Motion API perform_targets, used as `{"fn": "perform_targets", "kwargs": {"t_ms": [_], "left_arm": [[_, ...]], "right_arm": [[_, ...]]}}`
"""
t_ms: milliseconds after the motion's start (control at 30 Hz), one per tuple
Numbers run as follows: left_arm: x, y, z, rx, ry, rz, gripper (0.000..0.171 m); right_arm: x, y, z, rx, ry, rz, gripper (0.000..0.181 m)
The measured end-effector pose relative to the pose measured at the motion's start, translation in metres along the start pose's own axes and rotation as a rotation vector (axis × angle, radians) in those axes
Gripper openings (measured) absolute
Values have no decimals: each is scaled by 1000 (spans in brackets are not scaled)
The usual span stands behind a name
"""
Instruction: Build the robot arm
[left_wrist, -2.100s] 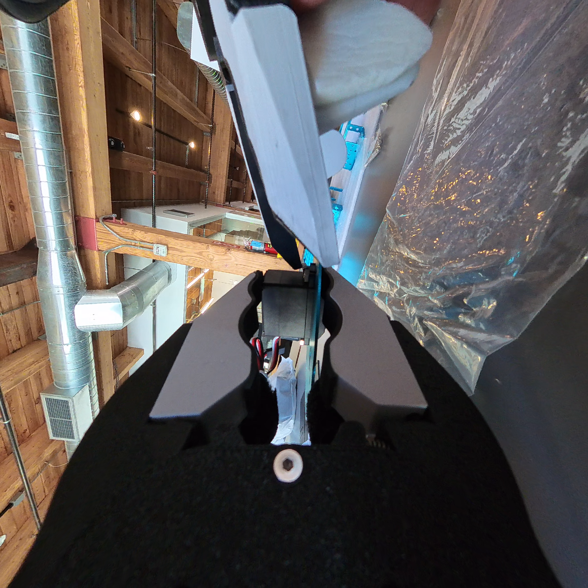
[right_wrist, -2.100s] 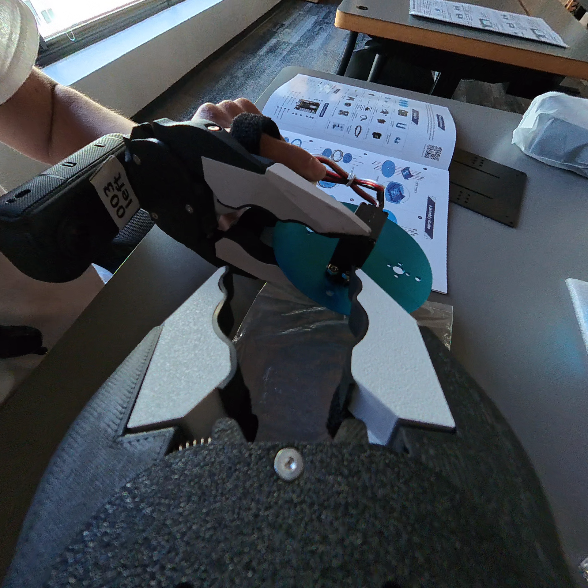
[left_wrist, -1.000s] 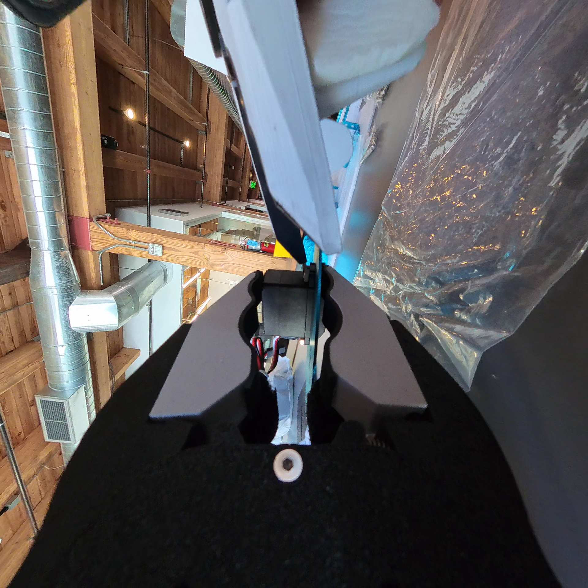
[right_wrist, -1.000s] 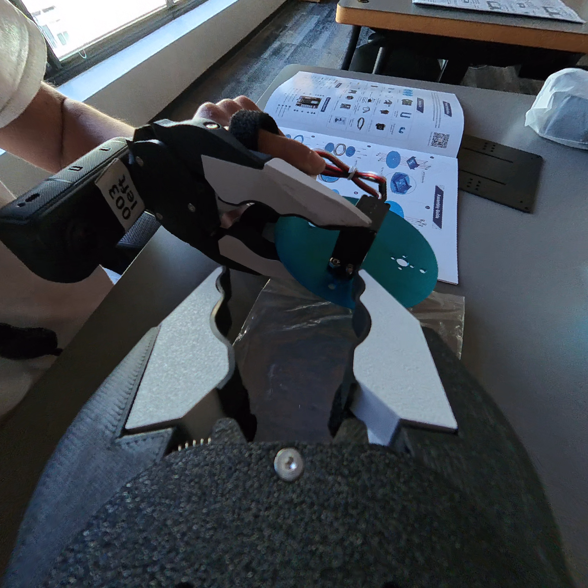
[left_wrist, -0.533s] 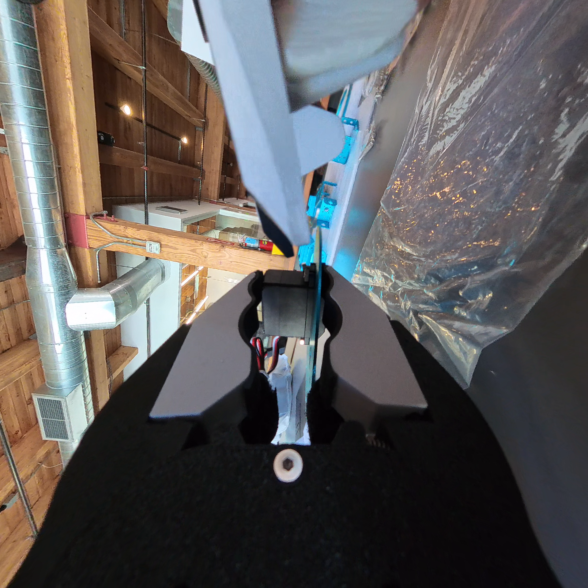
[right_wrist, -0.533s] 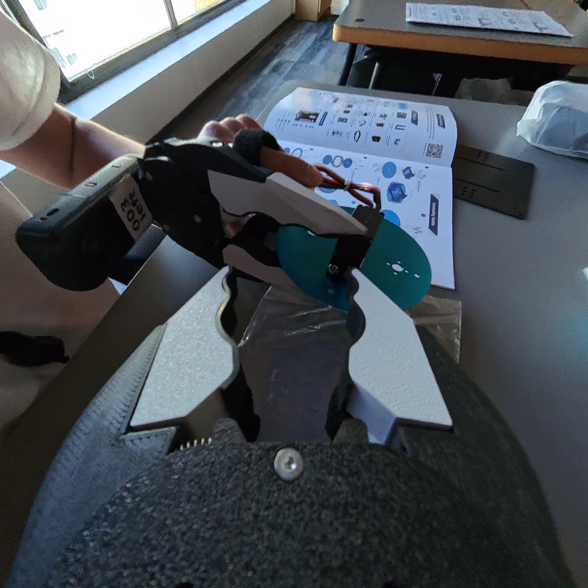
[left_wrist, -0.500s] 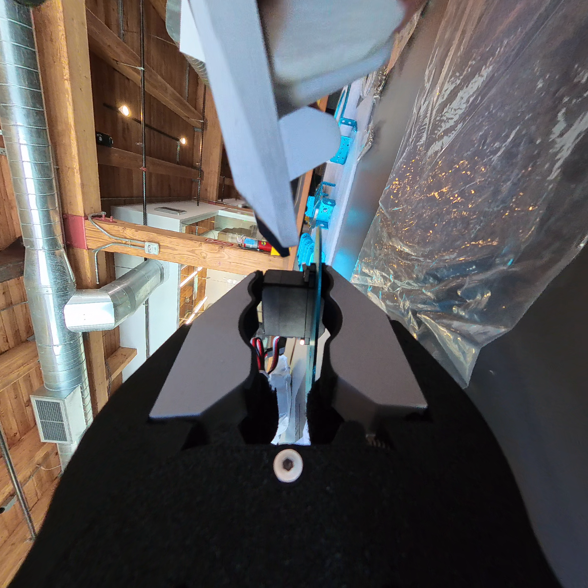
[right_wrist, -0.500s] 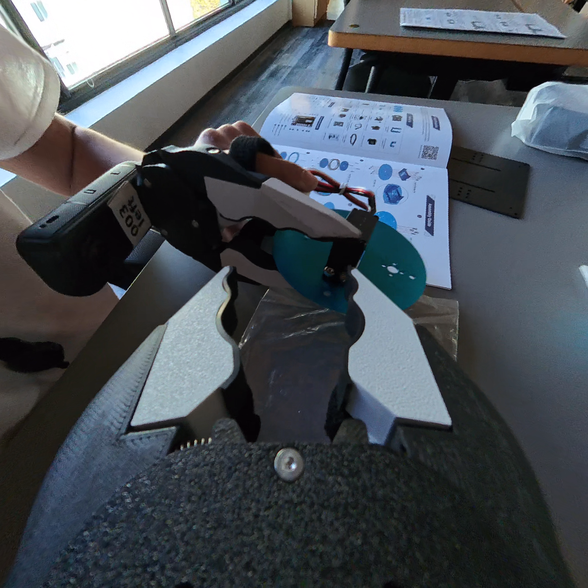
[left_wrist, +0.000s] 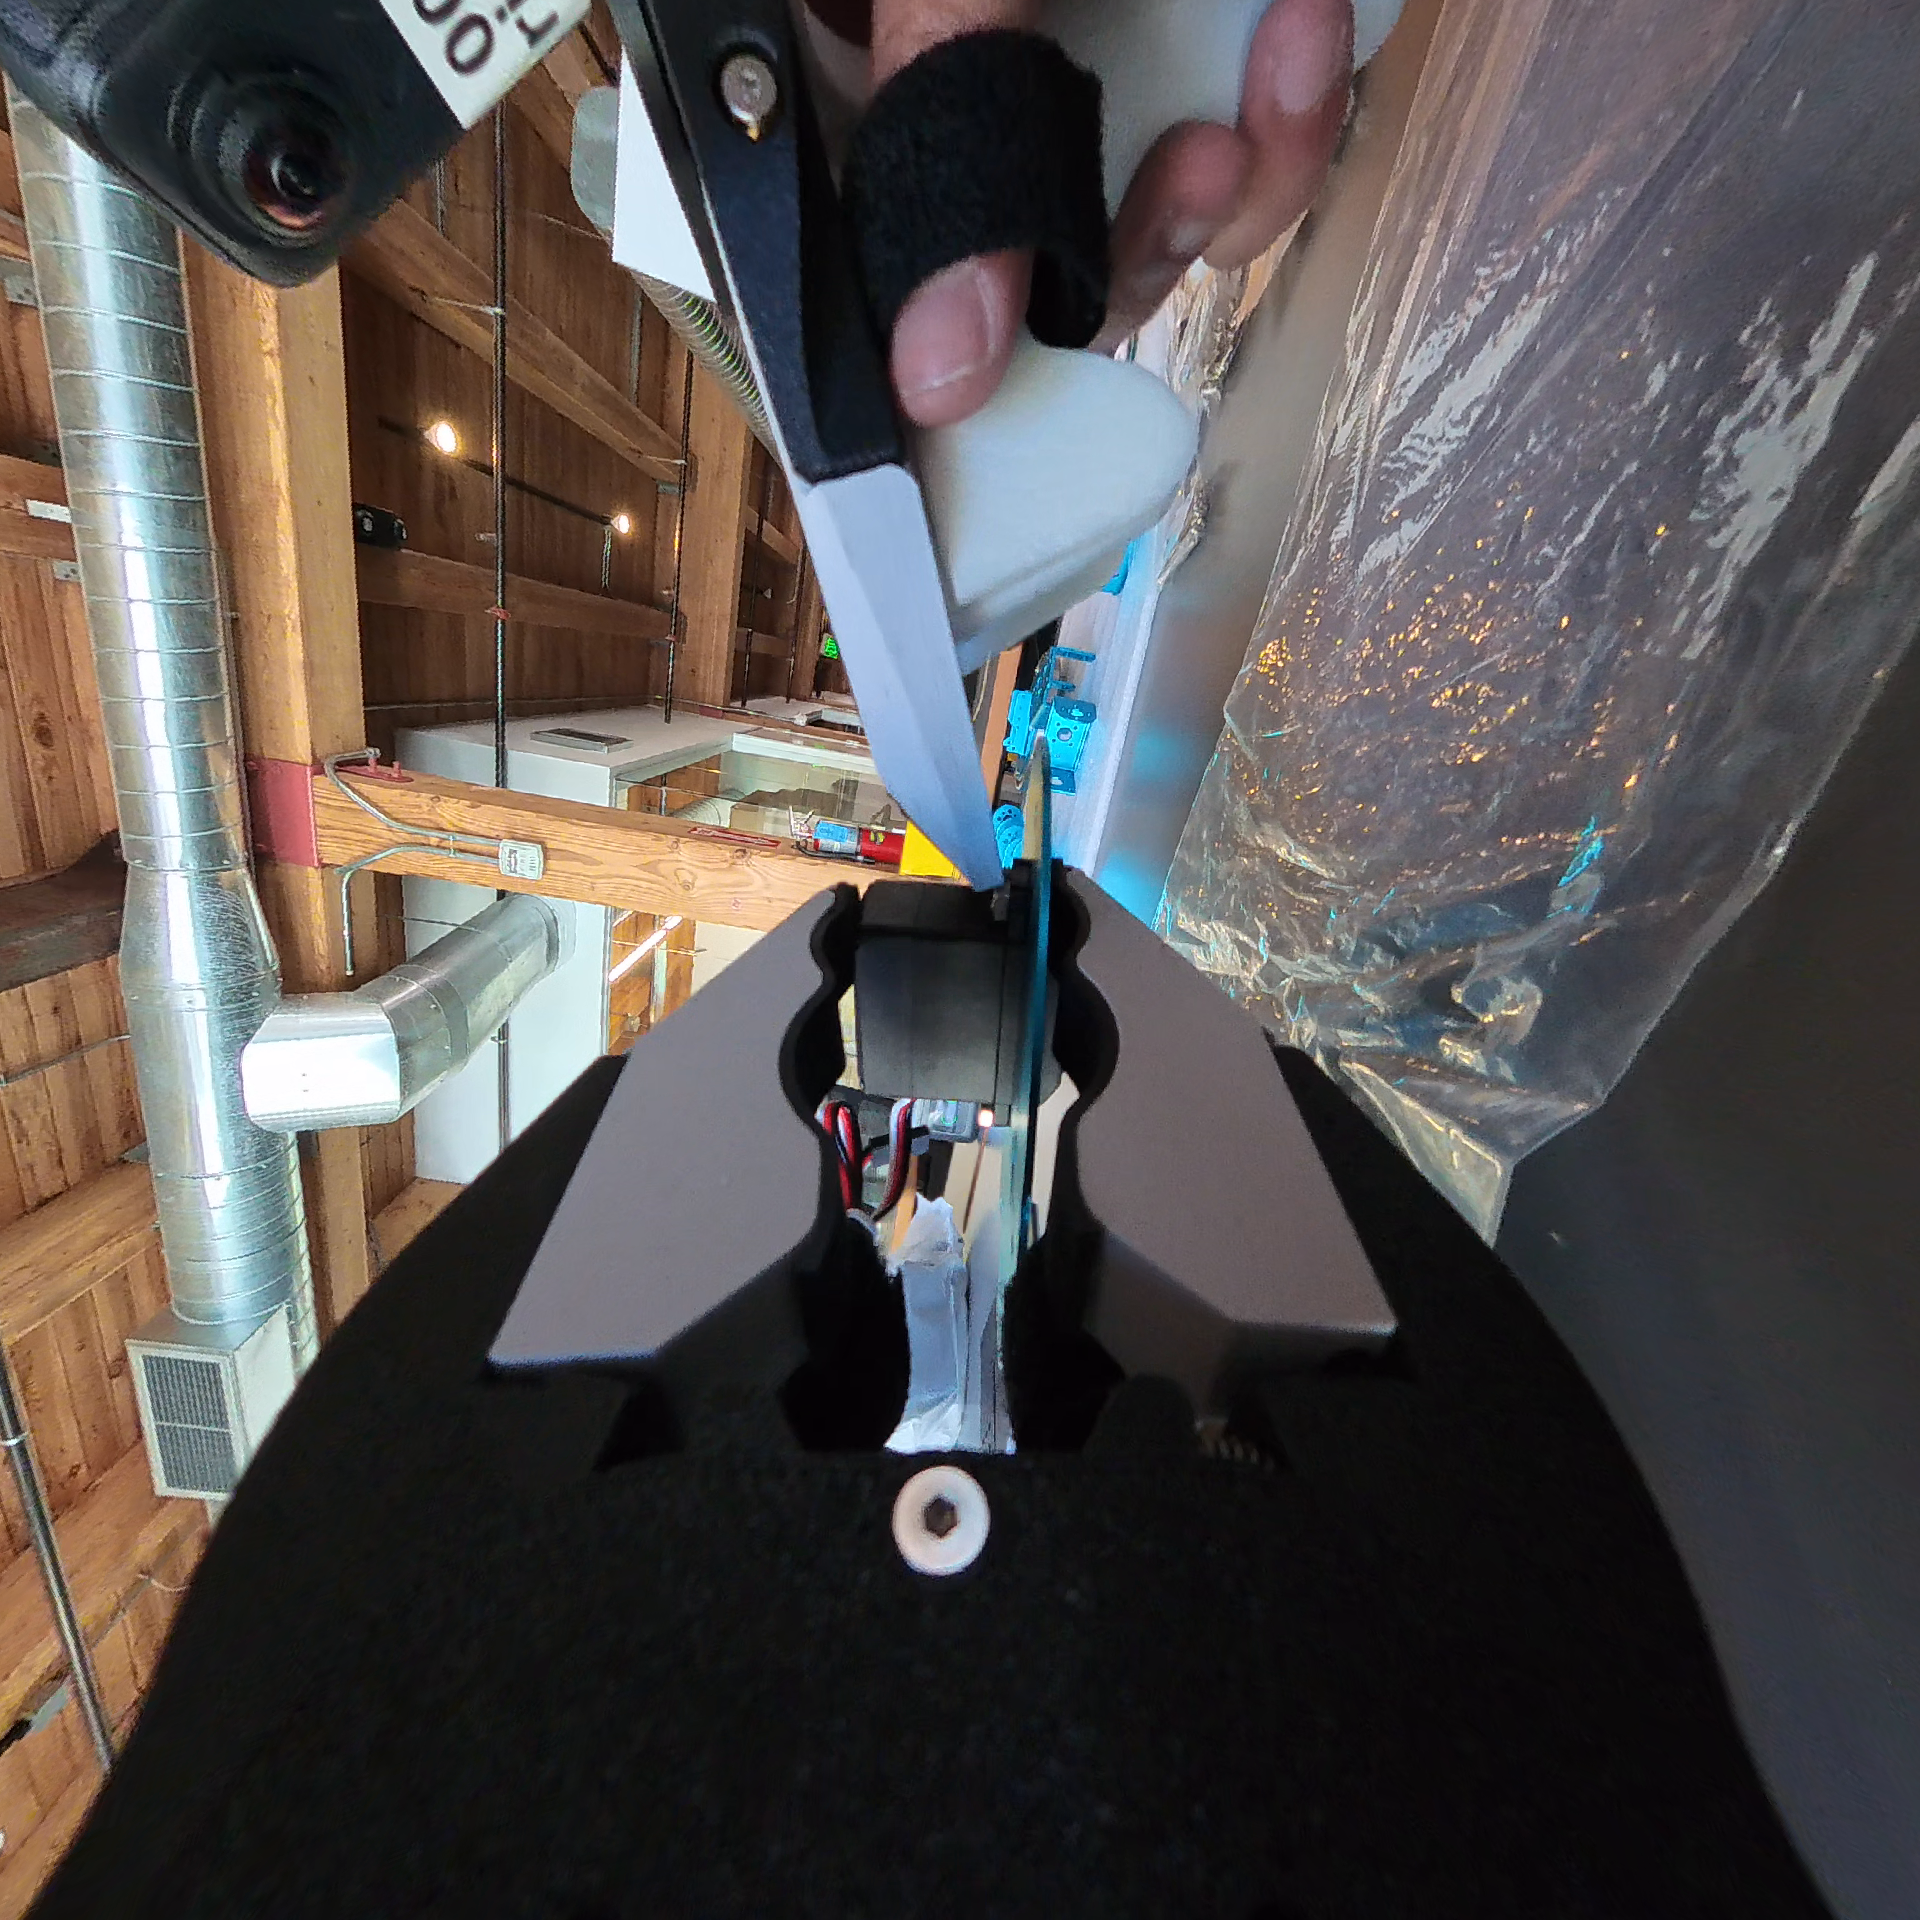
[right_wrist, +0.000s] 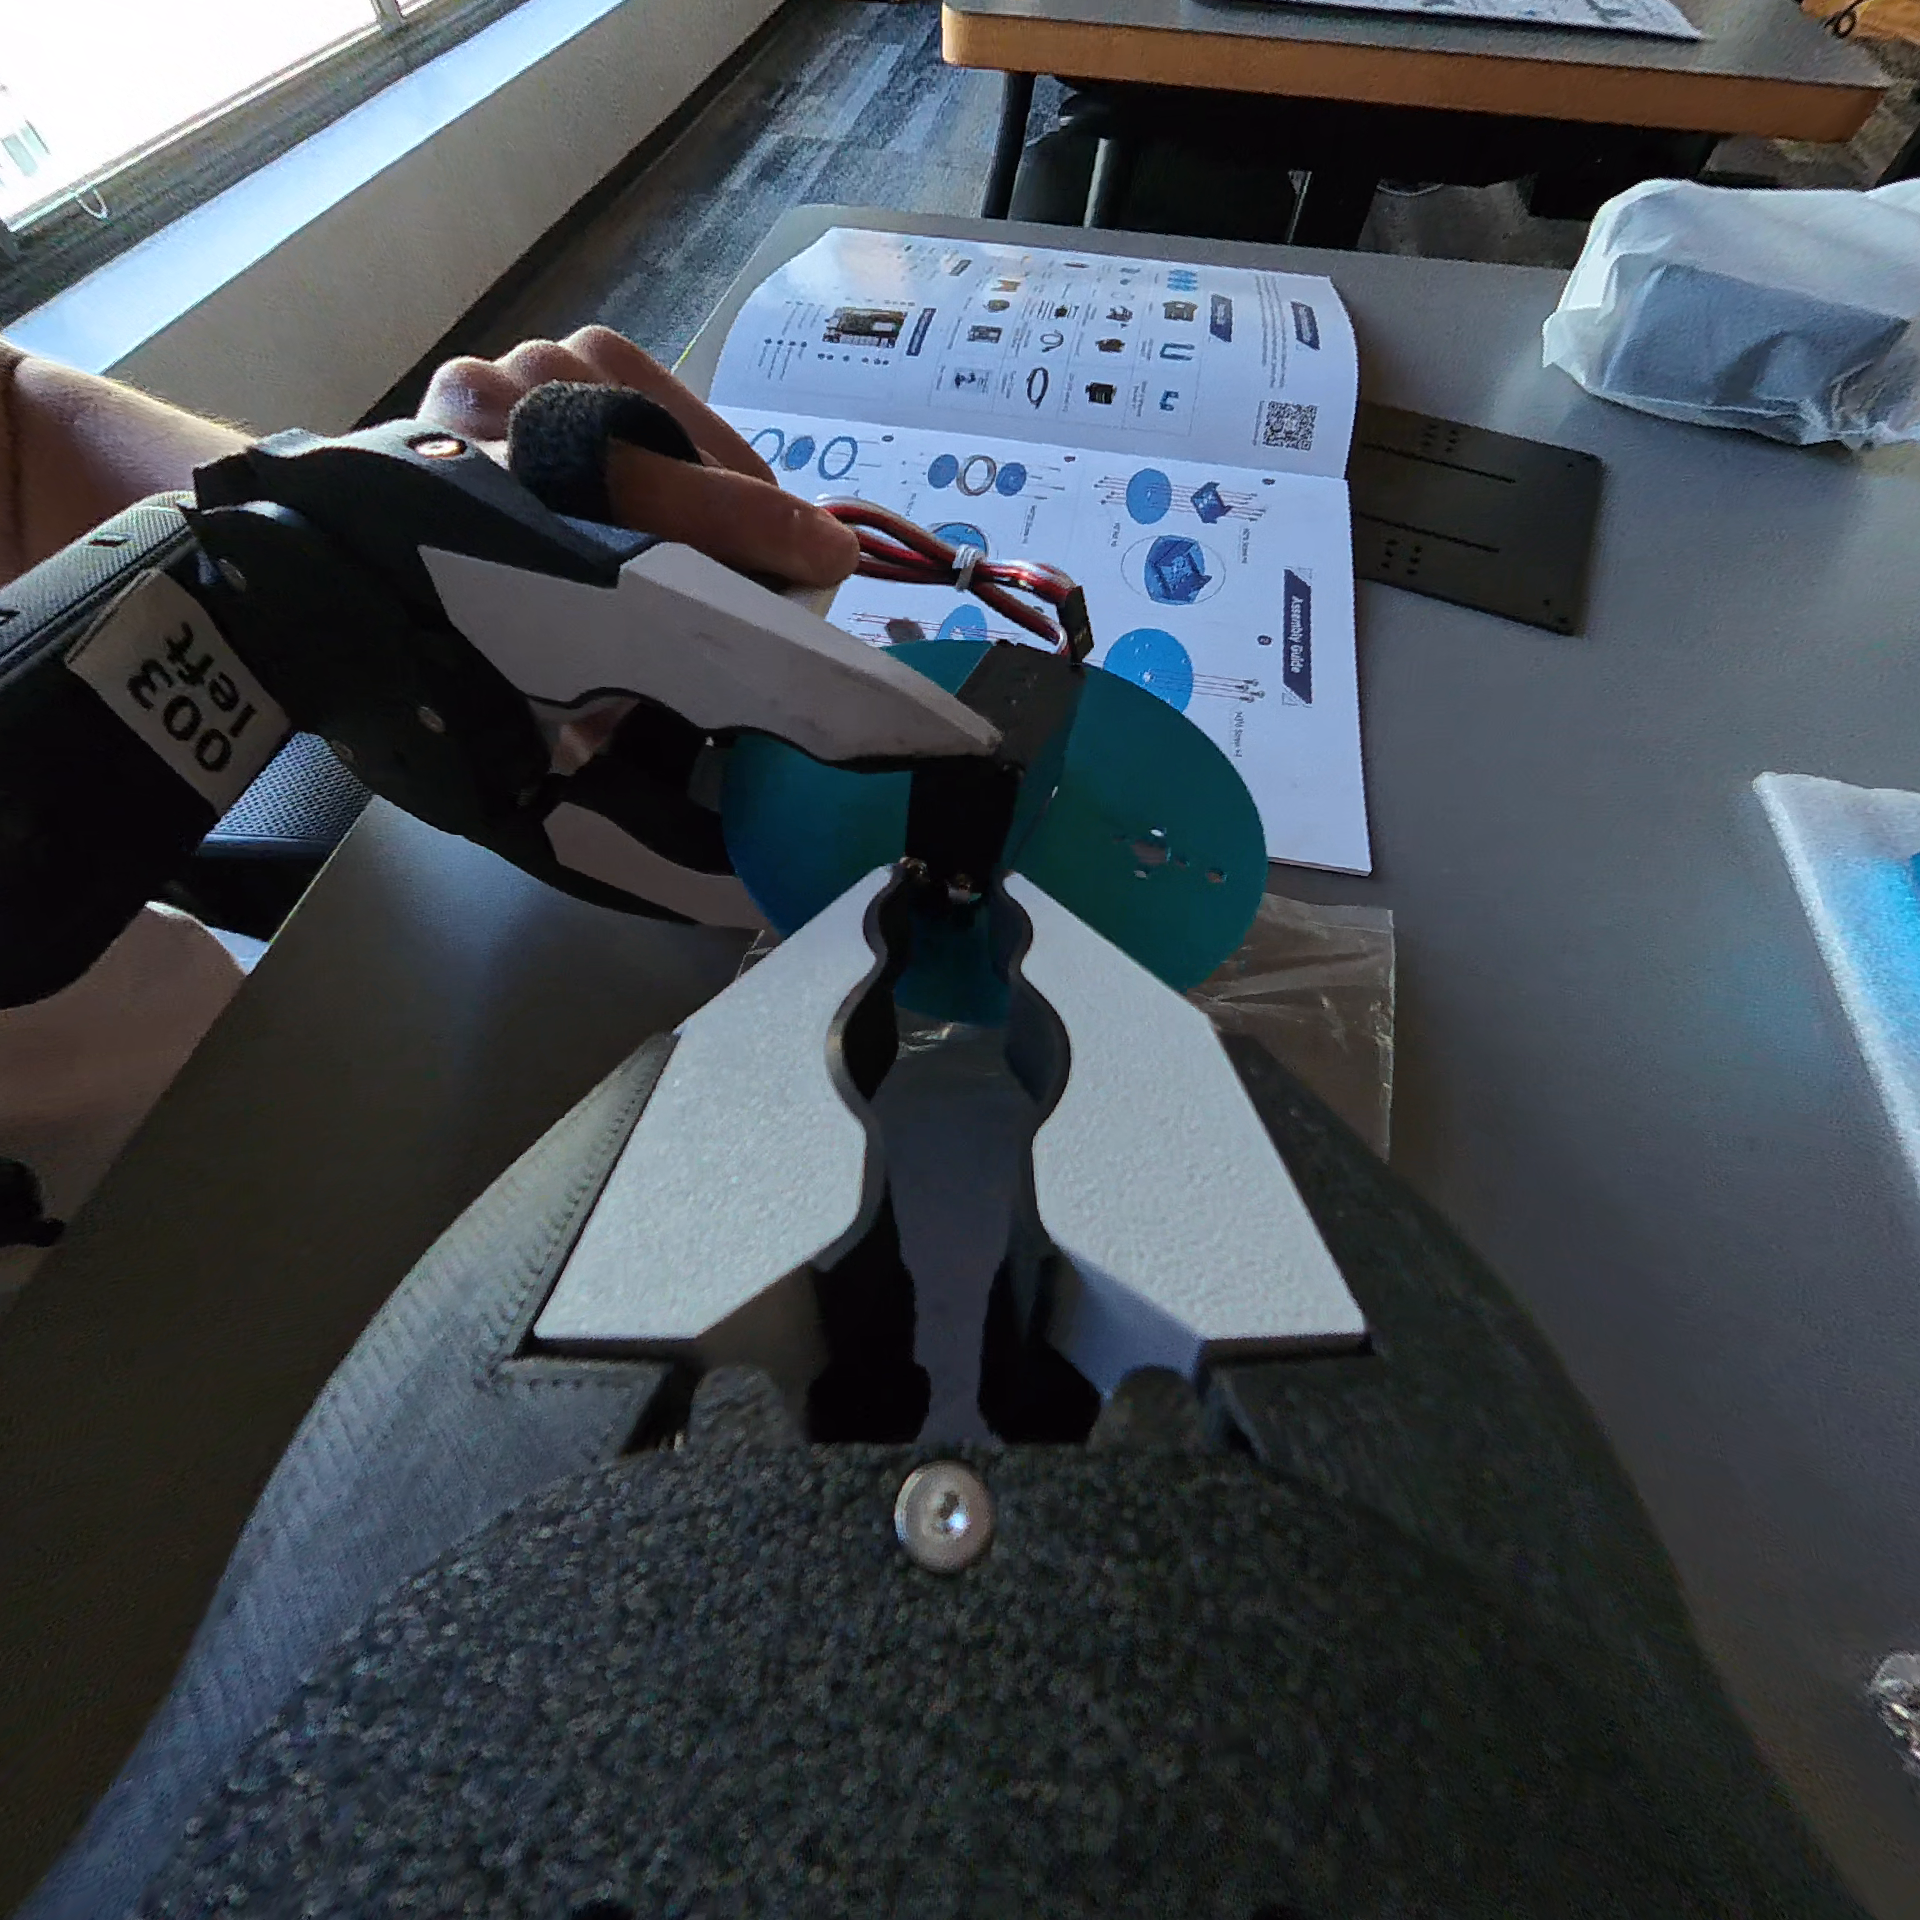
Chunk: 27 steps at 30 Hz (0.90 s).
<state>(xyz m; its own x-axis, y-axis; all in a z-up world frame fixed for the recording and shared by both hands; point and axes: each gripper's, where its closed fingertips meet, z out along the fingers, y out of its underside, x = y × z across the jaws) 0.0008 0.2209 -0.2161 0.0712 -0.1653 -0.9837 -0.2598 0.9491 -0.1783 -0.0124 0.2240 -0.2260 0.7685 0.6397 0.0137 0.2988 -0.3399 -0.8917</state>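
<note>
My left gripper (left_wrist: 951, 904) is shut on a black servo motor (left_wrist: 935, 997) and the thin teal disc (left_wrist: 1034, 935) fixed to its side, with red, black and white wires (left_wrist: 868, 1143) trailing back. In the right wrist view the left gripper (right_wrist: 961, 810) holds the servo (right_wrist: 966, 800) and the disc (right_wrist: 1143, 810) above the table. My right gripper (right_wrist: 951, 883) is closed narrowly on the servo's near end, by its screws. One of its fingers (left_wrist: 904, 644) reaches down onto the servo's tab in the left wrist view.
An open instruction booklet (right_wrist: 1039, 395) lies on the grey table (right_wrist: 1610, 1143), with a black perforated plate (right_wrist: 1475, 520) beside it. A clear plastic bag (right_wrist: 1299, 987) lies under the disc. A white wrapped bundle (right_wrist: 1745, 322) sits at the far right and a white foam piece (right_wrist: 1860, 914) at the right edge. My right gripper's tips are some 25 cm from the white foam piece (right_wrist: 1860, 914).
My right gripper has moved in and closed from wide open to a narrow grip on the servo's end. The left gripper has kept its hold on the servo and disc.
</note>
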Motion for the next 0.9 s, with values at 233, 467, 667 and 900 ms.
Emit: {"fn": "perform_targets", "kwargs": {"t_ms": [233,467,667,900], "left_arm": [[1,-5,-3,29,2,7,35],[-6,-14,-8,94,-8,-52,36],[-3,-11,-8,84,-3,-31,35],[-1,-12,-7,80,-4,-14,35]], "right_arm": [[-2,2,-2,17,-50,46,6],[-7,-6,-15,195,-226,157,5],[-11,-9,-18,200,-234,121,5],[-9,1,-8,108,-163,72,5]]}}
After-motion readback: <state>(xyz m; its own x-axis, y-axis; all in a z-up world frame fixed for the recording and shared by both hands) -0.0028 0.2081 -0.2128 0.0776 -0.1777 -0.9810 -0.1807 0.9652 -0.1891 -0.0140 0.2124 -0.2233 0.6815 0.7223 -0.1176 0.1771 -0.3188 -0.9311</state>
